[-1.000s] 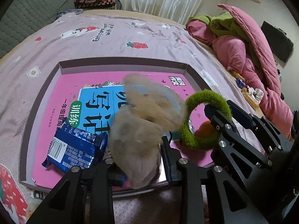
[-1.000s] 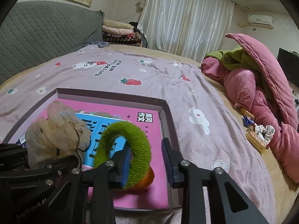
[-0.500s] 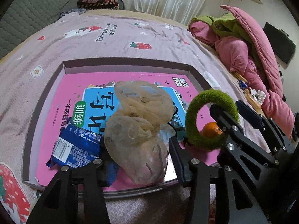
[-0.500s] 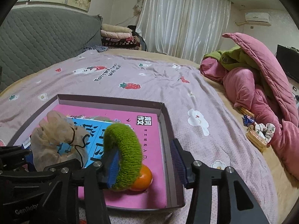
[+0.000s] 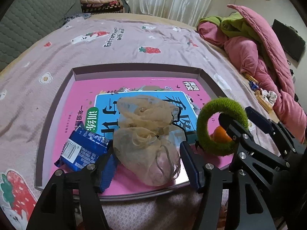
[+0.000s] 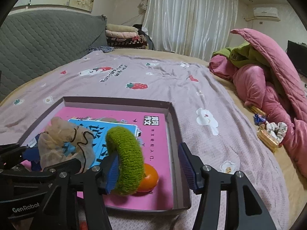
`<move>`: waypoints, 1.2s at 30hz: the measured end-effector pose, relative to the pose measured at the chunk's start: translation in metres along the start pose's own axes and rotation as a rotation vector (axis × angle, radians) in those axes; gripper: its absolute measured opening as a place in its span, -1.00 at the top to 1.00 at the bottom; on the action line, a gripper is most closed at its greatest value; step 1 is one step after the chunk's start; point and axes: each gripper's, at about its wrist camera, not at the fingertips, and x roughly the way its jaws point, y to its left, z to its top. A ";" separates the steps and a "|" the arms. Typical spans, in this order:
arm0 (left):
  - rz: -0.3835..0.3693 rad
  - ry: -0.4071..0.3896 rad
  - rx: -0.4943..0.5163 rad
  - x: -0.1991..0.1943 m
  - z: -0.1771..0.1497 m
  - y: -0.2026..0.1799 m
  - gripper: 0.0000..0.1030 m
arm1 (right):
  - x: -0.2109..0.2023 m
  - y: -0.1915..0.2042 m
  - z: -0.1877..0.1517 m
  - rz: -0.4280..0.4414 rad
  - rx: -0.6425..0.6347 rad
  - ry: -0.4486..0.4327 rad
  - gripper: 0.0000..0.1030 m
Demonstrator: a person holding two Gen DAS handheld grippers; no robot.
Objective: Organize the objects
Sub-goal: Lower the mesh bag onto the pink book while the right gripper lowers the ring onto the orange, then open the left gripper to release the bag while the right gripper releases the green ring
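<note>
Both sets of jaws had just been opening, and the loads dropped out of them onto the book in the tray. Between the left gripper (image 5: pixel 147 163)'s spread fingers lay the gauze pouch (image 5: pixel 147 141), touching neither pad, its long axis running away from the fingertips, gathered mouth on the far end. Left of those fingers lay the blue snack packet (image 5: pixel 84 149). The right gripper (image 6: pixel 151 163) stood apart too; the green fuzzy ring (image 6: pixel 126 159) stood on edge against its left pad, leaning on the orange (image 6: pixel 148 179) just beyond. Judged from this, a clean release meant backing straight out without brushing the ring, which looked ready to topple. Around everything ran the tray (image 6: pixel 172 118), on the bedspread (image 6: pixel 191 88).
</note>
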 end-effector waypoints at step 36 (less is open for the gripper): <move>-0.052 -0.209 0.043 -0.070 -0.007 -0.005 -0.45 | -0.036 0.014 -0.005 0.032 -0.099 -0.051 -0.41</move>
